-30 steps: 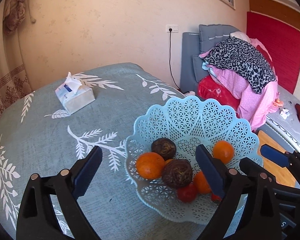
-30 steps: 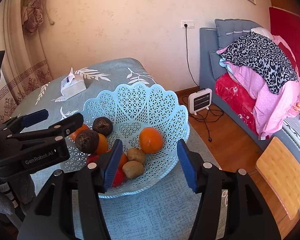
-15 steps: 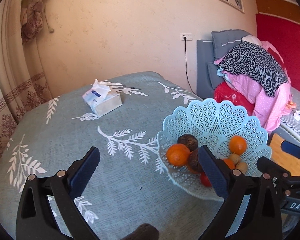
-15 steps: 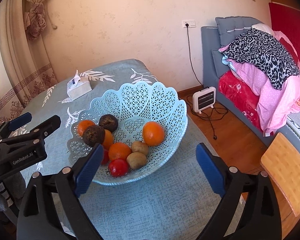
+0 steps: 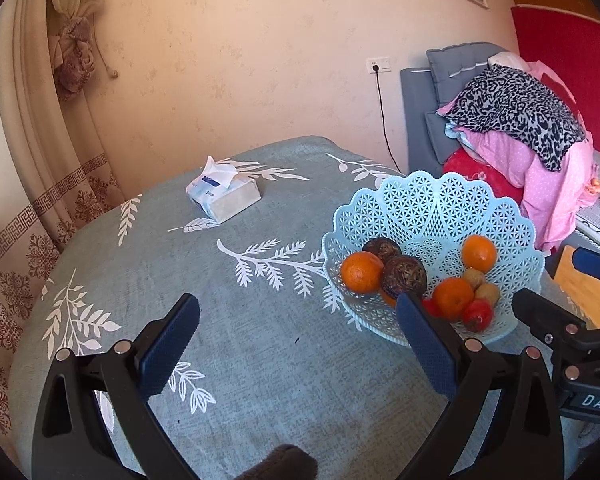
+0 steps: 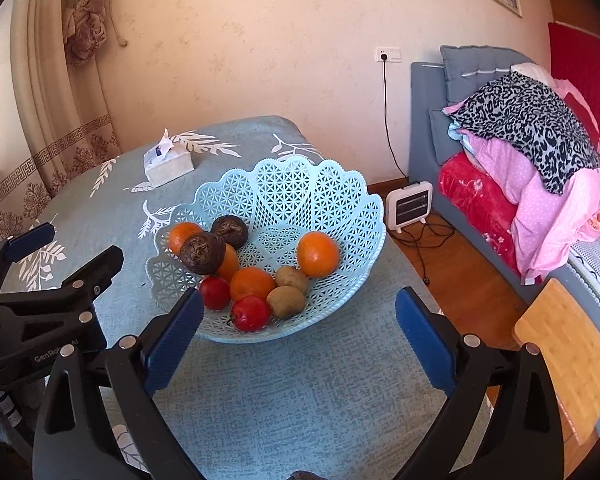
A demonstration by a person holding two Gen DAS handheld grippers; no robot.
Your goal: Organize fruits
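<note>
A light blue lattice fruit basket (image 5: pixel 440 204) (image 6: pixel 292 184) stands on the table. It holds several oranges (image 5: pixel 362 272) (image 6: pixel 318 254), two dark brown round fruits (image 5: pixel 404 276) (image 6: pixel 202 252), two kiwis (image 6: pixel 286 300) and two red fruits (image 6: pixel 250 312). My left gripper (image 5: pixel 298 332) is open and empty, above the tablecloth to the left of the basket. My right gripper (image 6: pixel 300 328) is open and empty, in front of the basket's near rim. Each gripper shows at the edge of the other's view.
A tissue box (image 5: pixel 224 196) (image 6: pixel 168 162) lies at the far side of the grey-blue leaf-print tablecloth (image 5: pixel 180 280). A curtain (image 5: pixel 40 120) hangs left. A bed with piled bedding (image 6: pixel 532 160), a small heater (image 6: pixel 410 204) and a wooden stool (image 6: pixel 568 356) are to the right.
Both grippers have pulled back from the basket and up. The right gripper's jaws have opened wider. The left gripper has swung left, so the basket now sits right of its view.
</note>
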